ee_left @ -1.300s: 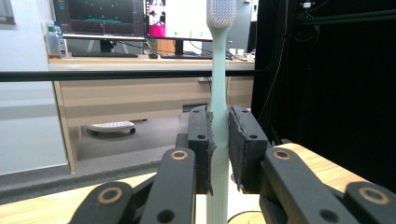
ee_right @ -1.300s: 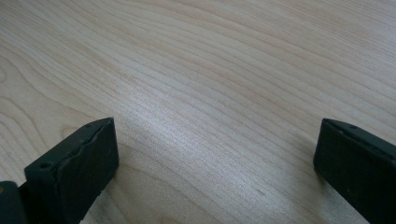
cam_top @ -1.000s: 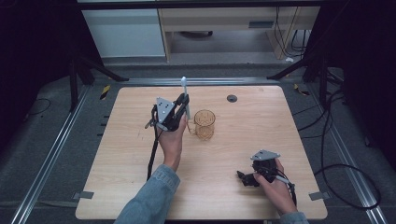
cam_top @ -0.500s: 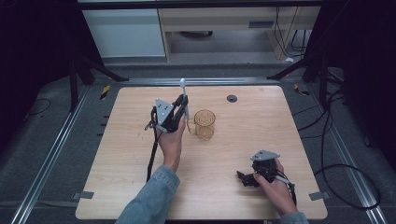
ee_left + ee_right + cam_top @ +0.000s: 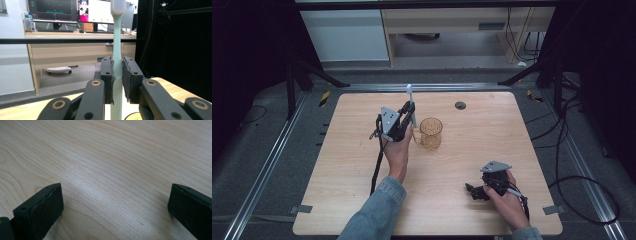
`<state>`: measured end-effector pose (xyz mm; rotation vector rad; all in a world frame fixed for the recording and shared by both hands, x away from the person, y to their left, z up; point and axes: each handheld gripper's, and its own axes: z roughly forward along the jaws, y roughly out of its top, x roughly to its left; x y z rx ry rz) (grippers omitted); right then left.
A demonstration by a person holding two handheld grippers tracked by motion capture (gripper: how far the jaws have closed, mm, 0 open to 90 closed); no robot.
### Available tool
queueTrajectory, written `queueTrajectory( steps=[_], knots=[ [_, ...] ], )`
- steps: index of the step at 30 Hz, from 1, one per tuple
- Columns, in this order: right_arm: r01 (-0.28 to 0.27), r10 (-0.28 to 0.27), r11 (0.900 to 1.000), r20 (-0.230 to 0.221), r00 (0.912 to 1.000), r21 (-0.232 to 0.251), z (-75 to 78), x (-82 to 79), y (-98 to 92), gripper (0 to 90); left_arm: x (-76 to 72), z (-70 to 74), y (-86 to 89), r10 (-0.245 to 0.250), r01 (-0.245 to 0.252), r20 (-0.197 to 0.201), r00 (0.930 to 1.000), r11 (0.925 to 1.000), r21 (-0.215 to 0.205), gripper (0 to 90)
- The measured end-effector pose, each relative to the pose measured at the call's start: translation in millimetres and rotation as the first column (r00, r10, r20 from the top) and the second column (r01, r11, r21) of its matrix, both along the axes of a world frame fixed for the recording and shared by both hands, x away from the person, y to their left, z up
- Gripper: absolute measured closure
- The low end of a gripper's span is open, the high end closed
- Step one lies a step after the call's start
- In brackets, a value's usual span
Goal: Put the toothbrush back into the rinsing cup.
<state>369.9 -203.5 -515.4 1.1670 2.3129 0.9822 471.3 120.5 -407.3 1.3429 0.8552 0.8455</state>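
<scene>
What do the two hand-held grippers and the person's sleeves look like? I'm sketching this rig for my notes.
Both the left gripper and the right gripper are black, each topped by a grey three-cornered plate, with a black cable trailing toward the person. The jaws are flat black blocks with rough pads, on arms with brass-ringed pivots. The left forearm wears a blue denim sleeve; a bit of blue cuff shows at the right wrist.

Table [image 5: 362, 200]: light wood, rounded corners, a dark round grommet [image 5: 460, 105] near its far edge.
Floor [image 5: 272, 165]: grey, with metal rails [image 5: 262, 175].
Beyond: a white cabinet [image 5: 349, 37] and a beige desk [image 5: 447, 20].
Monitors [image 5: 52, 10]: 2, lit, on that desk.
Sides: dark.
</scene>
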Motion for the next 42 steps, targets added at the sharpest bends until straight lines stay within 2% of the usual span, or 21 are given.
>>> queueTrajectory(
  steps=[16, 24, 31, 42],
  knots=[
    [-0.002, 0.002, 1.000, 0.000, 1.0000, 0.000, 0.0, 0.1, -0.1, 0.5, 6.2, -9.6, -5.3, -0.005, 0.005, -0.013, 0.9999, 1.0000, -0.005, 78.7],
    [-0.003, 0.003, 1.000, 0.000, 1.0000, 0.001, 0.0, 0.2, -0.1, 0.5, 6.9, -15.1, -8.2, 0.013, -0.012, -0.017, 0.9998, 0.9999, 0.007, 78.7],
    [-0.003, 0.003, 1.000, 0.001, 1.0000, 0.000, 0.0, 0.2, -0.2, 0.4, 7.7, -28.2, -8.0, 0.024, -0.022, -0.042, 0.9988, 0.9993, 0.031, 78.6],
    [-0.002, 0.002, 1.000, 0.000, 1.0000, 0.000, 0.0, 0.2, -0.1, 0.4, 6.8, -37.7, -6.9, 0.025, -0.023, -0.059, 0.9980, 0.9993, 0.028, 78.6]
  ],
)
